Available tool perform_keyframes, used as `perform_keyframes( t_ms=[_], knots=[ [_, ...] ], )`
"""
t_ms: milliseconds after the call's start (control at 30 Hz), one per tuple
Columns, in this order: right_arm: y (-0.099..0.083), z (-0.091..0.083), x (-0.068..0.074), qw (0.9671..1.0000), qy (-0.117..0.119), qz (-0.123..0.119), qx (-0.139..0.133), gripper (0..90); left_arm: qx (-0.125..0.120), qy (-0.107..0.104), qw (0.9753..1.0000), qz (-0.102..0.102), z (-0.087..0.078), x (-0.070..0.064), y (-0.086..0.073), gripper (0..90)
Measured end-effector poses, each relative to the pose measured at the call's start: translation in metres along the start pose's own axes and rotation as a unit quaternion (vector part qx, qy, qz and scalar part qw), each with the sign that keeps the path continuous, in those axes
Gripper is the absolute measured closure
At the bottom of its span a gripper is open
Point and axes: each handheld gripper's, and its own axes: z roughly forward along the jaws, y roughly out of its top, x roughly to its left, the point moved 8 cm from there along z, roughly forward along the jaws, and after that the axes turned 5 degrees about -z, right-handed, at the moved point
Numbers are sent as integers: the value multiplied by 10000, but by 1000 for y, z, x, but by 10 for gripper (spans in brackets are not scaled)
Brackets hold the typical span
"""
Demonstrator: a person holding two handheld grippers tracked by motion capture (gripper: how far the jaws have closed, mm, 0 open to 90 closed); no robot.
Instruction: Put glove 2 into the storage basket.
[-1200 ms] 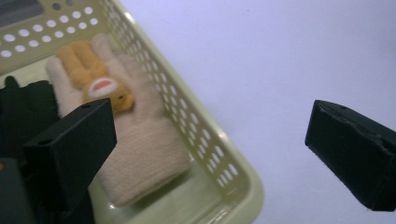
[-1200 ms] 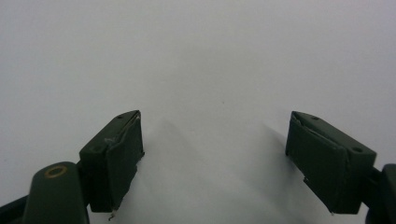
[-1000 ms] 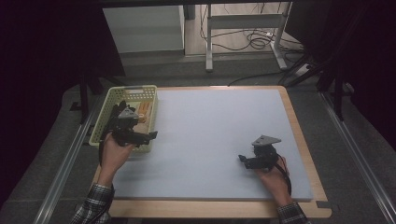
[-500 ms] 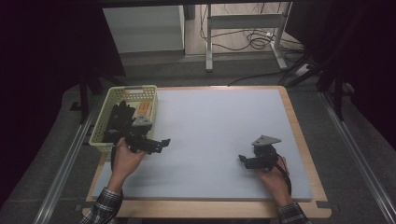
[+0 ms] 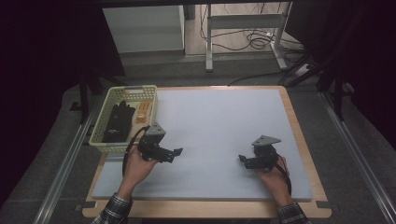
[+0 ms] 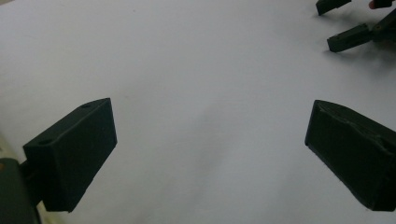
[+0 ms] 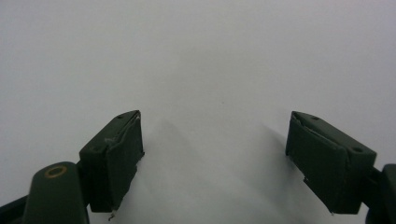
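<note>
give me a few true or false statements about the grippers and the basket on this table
1. Both grippers are open with nothing between their jaws. True: the left gripper and the right gripper each look down on bare mat.
2. The basket sits at the right edge of the table. False: it sits at the left edge, beside the pale blue mat.
3. The basket holds a black glove and an orange object. True.
4. The left gripper is inside the basket. False: it is over the mat, just right of the basket.
5. The right gripper holds the glove. False: its jaws are empty and the glove lies in the basket.
</note>
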Motion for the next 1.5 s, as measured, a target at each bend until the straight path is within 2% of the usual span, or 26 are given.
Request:
perform_keyframes(
  t_ms=[367, 600, 1100, 1500],
  knots=[
    [0, 0, 0, 10000, 1, -1, -2, 185, 40, -223, 9997, 118, 18, -25, -7, 24],
    [0, 0, 0, 10000, -1, -2, -2, 185, 94, -310, 9993, 188, 29, -34, -15, 24],
    [0, 0, 0, 10000, -1, -1, -3, 185, 281, -367, 9987, 219, 42, -34, -38, 11],
    [0, 0, 0, 10000, 5, 1, -1, 185, 503, -183, 9980, 336, 50, -30, -56, 0]
  ],
)
